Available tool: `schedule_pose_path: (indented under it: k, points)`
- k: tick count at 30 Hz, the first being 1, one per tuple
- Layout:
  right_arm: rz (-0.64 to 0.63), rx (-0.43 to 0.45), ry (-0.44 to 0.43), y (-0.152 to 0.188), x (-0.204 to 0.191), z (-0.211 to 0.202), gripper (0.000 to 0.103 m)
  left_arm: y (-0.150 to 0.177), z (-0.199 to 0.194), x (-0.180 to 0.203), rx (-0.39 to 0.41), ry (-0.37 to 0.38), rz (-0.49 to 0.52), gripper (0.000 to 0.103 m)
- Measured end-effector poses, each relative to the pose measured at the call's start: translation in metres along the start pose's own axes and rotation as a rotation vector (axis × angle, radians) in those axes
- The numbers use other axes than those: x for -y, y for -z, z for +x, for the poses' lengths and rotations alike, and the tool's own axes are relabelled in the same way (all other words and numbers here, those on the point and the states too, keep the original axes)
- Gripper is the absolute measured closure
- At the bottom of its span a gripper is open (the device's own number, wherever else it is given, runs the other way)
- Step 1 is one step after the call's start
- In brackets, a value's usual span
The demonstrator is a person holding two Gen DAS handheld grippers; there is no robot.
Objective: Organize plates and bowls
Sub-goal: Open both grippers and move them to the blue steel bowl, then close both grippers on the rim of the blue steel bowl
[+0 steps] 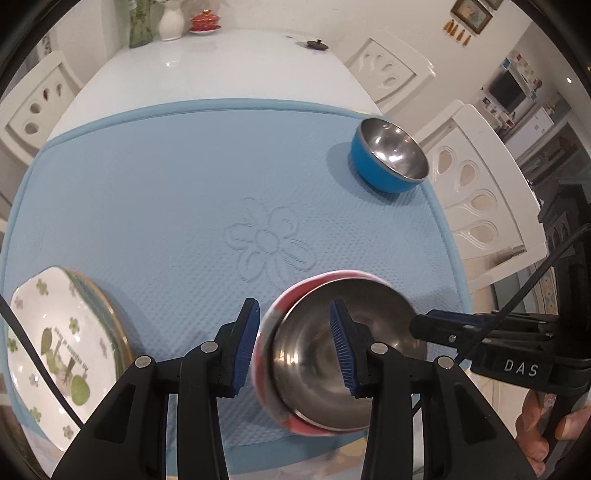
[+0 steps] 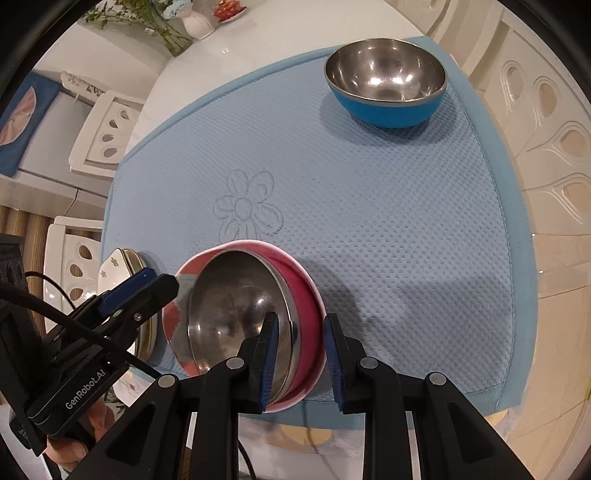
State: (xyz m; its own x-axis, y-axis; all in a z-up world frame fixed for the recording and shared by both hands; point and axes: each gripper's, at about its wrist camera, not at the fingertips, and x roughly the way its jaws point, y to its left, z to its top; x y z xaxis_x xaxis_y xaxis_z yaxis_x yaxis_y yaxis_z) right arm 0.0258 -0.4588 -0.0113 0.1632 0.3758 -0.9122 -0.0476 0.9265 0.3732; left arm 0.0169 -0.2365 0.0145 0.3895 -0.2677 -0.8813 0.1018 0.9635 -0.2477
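A pink bowl with a steel inside (image 1: 314, 369) (image 2: 236, 314) sits tilted near the front edge of the blue mat (image 1: 166, 184) (image 2: 369, 221). My left gripper (image 1: 293, 350) is open, its jaws straddling the bowl's left rim without pressing it. My right gripper (image 2: 301, 360) is open, its jaws straddling the bowl's right rim; it also shows at the right of the left wrist view (image 1: 436, 325). A blue bowl with a steel inside (image 1: 389, 155) (image 2: 386, 81) stands upright at the mat's far right corner. A stack of plates (image 1: 62, 354) (image 2: 118, 266), the top one white with green flowers, lies at the mat's front left.
White chairs (image 1: 476, 195) (image 2: 107, 133) stand on both sides of the white table (image 1: 221, 74). A white vase (image 1: 171, 20), a red lidded cup (image 1: 205, 20) and a small black lid (image 1: 317, 44) are at the table's far end.
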Motion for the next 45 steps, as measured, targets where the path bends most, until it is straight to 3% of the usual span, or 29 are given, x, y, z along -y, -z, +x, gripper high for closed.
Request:
schedule_pose_path:
  k: [5,12,16,17,19,20,24,27,30,35,37,42,45]
  points:
    - [0.028,-0.001,-0.037,-0.004,0.009,-0.003,0.079,-0.017,0.002,0.010,0.005,0.008,0.028,0.066]
    - [0.056,0.048,0.007,-0.022,0.028,-0.020,0.078,-0.055,0.009,0.022,0.014,0.048,0.050,0.066]
    - [0.073,0.072,0.103,-0.043,0.043,-0.028,0.066,-0.085,0.013,0.034,0.047,0.076,0.098,0.064]
    - [0.073,0.081,0.122,-0.049,0.044,-0.030,0.057,-0.093,0.015,0.039,0.055,0.085,0.113,0.061]
    - [0.085,0.115,0.128,-0.061,0.052,-0.036,0.052,-0.107,0.021,0.045,0.059,0.107,0.123,0.030]
    - [0.098,0.129,0.124,-0.068,0.058,-0.039,0.052,-0.117,0.026,0.048,0.064,0.128,0.118,0.026]
    - [0.152,0.186,0.095,-0.094,0.079,-0.045,0.052,-0.146,0.053,0.056,0.027,0.182,0.109,0.025]
    - [0.201,0.204,0.083,-0.114,0.092,-0.040,0.051,-0.166,0.078,0.061,0.004,0.183,0.104,0.029]
    - [0.253,0.210,0.080,-0.134,0.111,-0.031,0.051,-0.181,0.104,0.065,-0.030,0.182,0.107,0.043]
    - [0.293,0.220,0.065,-0.150,0.132,-0.016,0.051,-0.194,0.141,0.069,-0.081,0.220,0.099,0.056]
    - [0.296,0.212,0.054,-0.155,0.136,-0.009,0.052,-0.197,0.151,0.068,-0.100,0.238,0.084,0.065]
    - [0.244,0.222,0.049,-0.165,0.133,0.002,0.069,-0.200,0.176,0.067,-0.152,0.255,0.070,0.078]
    - [0.244,0.205,0.020,-0.168,0.135,0.010,0.082,-0.199,0.182,0.068,-0.159,0.250,0.080,0.080]
